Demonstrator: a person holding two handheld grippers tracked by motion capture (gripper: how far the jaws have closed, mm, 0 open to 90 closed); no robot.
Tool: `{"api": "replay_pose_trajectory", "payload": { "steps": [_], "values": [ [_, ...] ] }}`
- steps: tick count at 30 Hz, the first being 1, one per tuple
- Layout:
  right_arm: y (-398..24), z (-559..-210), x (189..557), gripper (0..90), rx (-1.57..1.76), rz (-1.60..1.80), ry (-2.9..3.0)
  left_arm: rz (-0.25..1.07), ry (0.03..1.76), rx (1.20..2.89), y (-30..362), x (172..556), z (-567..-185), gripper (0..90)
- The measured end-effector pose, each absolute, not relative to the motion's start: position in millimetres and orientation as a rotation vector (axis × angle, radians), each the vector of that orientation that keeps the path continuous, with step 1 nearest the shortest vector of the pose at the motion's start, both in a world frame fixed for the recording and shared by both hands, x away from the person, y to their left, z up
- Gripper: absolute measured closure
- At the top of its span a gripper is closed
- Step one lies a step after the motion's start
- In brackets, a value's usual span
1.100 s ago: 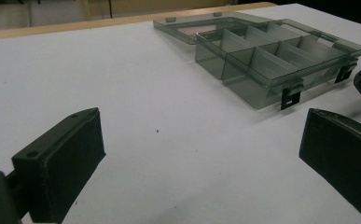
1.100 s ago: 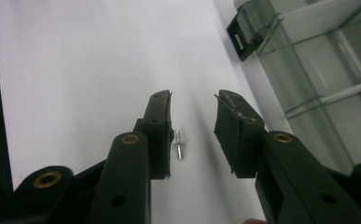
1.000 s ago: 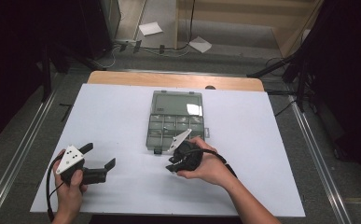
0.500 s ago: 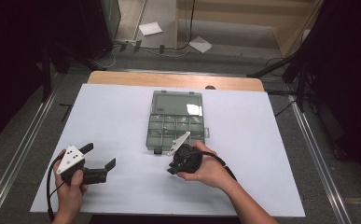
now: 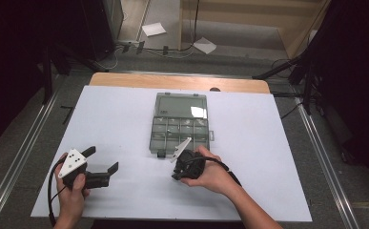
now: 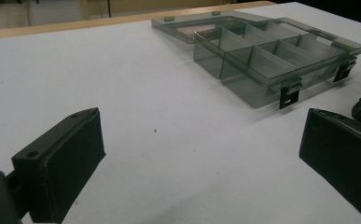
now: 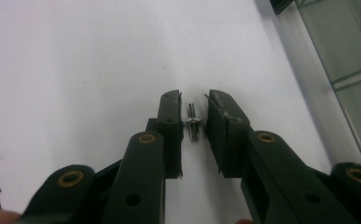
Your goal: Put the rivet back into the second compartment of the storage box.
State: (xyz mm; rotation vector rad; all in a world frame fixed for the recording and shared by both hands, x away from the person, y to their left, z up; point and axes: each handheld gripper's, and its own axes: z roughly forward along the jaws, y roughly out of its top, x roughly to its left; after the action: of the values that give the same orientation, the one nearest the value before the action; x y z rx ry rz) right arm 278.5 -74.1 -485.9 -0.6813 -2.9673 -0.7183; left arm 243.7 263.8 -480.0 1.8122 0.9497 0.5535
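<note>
A small metal rivet (image 7: 193, 126) lies on the white table sheet (image 5: 125, 119), just in front of the clear compartment box (image 5: 181, 124). My right gripper (image 7: 194, 97) reaches down over it with one jaw on each side. Its jaws have just been closing, and a thin gap still shows between each pad and the rivet. In the high view the right gripper (image 5: 178, 172) sits under a hand near the box's front latches. My left gripper (image 5: 101, 159) rests at the near left with its jaws wide apart and nothing between them. From the left gripper (image 6: 201, 135) the box (image 6: 271, 60) is ahead to the right.
The box's lid (image 5: 181, 104) lies flat behind its compartments. A wooden table edge (image 5: 125, 80) runs along the far side. Cables and papers lie on the floor beyond.
My right gripper has edged slightly toward the near side of the table. The left hand and gripper have stayed put.
</note>
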Motion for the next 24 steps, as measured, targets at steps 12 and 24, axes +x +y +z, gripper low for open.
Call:
{"api": "replay_pose_trajectory", "payload": {
  "steps": [12, 24],
  "values": [
    [-71.9, -486.2, 274.4, 83.5, -0.620, -0.702, -3.049, 0.553, 0.944, 1.811, 263.5, 243.4, -479.9, 0.0],
    [-75.0, -479.3, 277.6, 83.7, -0.622, -0.747, -3.016, 0.555, 0.943, 1.818, 263.6, 243.4, -480.0, 0.0]
  ]
}}
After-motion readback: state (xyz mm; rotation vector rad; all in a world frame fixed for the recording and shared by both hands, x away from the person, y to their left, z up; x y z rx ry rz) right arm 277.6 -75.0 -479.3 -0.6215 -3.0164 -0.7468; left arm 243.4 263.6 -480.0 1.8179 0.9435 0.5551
